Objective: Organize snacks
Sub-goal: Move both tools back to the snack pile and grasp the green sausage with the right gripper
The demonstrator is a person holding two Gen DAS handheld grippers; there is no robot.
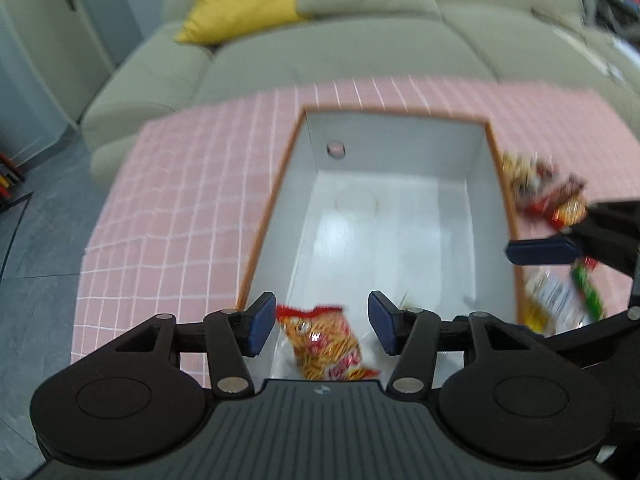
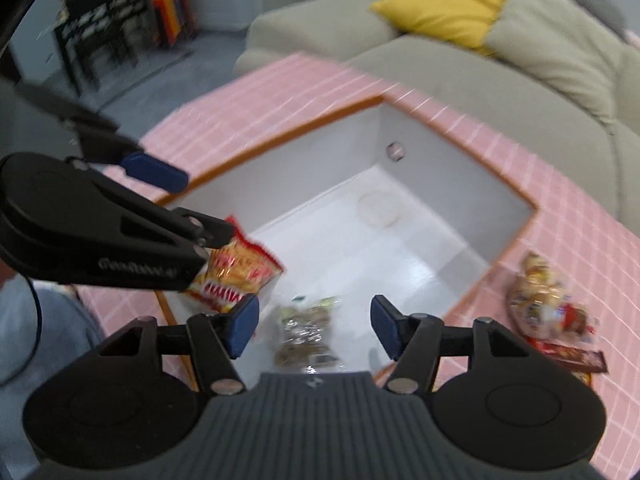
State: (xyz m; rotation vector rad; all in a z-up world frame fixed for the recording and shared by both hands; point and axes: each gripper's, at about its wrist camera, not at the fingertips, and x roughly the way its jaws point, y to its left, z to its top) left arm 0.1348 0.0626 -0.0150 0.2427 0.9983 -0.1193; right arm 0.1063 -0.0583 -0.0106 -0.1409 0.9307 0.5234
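Two snacks are in so far: a red-and-yellow snack bag (image 1: 326,344) at the near end of the white box (image 1: 396,148), and a clear packet of brown pieces (image 2: 306,334) on the box floor beside it; the rest of the box floor is bare. Still outside, on the pink-checked worktop (image 1: 180,200) just past the box's right wall: a loose pile of wrapped snacks (image 2: 548,308), including a brown bar and a clear bag with something yellow, so by my read the task is early, with most items still to move. Left gripper (image 1: 322,322): fingers released, parted about halfway, pads clear of the red-and-yellow bag, which lies below the gap; holding nothing. Right gripper (image 2: 312,330): same, fingers apart, clear packet lies under the gap, no pad on it that I can see. Both views are motion-blurred, so the exact count in the outside pile is unclear. Both grippers hang above the box's near end, pointing down into it.
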